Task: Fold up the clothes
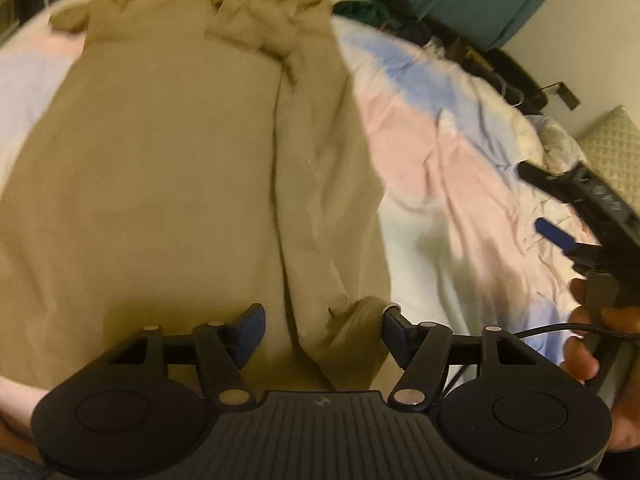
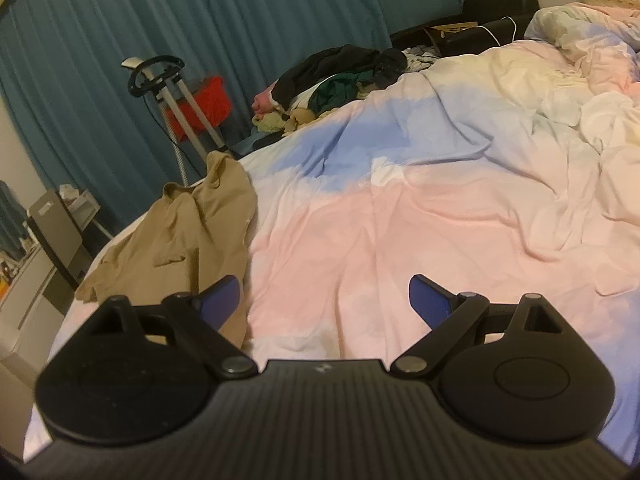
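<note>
Tan cotton shirt (image 1: 160, 168) spread on pastel pink-and-blue bedsheet (image 1: 448, 184), right side lapped inward; left gripper (image 1: 320, 330) jaws wide astride hem corner, right gripper (image 2: 324, 304) wide, empty; shallow pinch risks dropping one layer.

Both views are dimly lit with a warm yellowish cast, and no lamp or glare is seen. The left wrist view is smeared by motion blur, worst on the tan shirt (image 1: 160, 168), while the bedspread (image 2: 400, 208) is rendered sharper in the right wrist view. Straight lines are bowed by fisheye distortion and the corners are darkened.
</note>
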